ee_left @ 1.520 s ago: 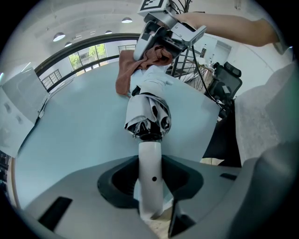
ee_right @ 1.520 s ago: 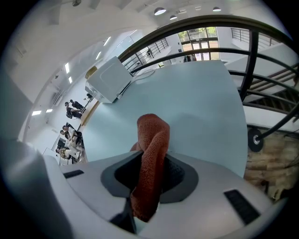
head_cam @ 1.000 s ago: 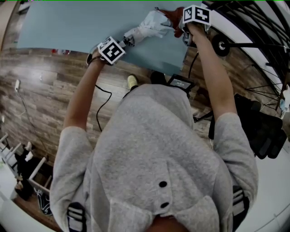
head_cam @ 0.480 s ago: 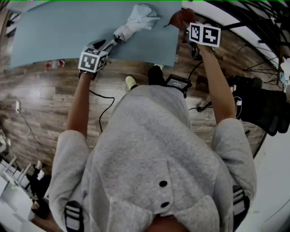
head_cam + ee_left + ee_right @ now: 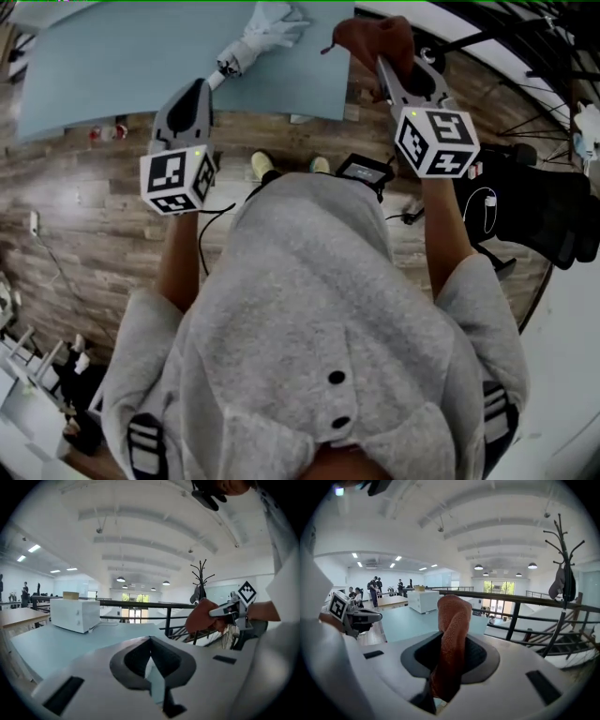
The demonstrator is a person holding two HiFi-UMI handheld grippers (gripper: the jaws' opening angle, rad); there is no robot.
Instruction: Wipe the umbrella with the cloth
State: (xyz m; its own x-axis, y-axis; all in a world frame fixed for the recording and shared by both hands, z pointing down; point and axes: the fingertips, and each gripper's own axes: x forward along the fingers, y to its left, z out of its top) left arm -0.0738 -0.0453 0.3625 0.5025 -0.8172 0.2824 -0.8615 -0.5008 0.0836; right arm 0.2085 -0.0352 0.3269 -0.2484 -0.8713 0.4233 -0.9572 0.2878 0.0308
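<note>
Pinching the rust-brown cloth, the right claw is clamped on it. The left claw has just closed, empty; the folded umbrella lies on the counter.

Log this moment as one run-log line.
left gripper: just closed, empty | right gripper: shut on cloth | umbrella: on table, unheld

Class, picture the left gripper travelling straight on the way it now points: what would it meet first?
Most likely the light blue table, just beyond the left gripper, whose jaws have just closed on nothing. The folded umbrella lies right of that line. Depth is hard to judge.
</note>
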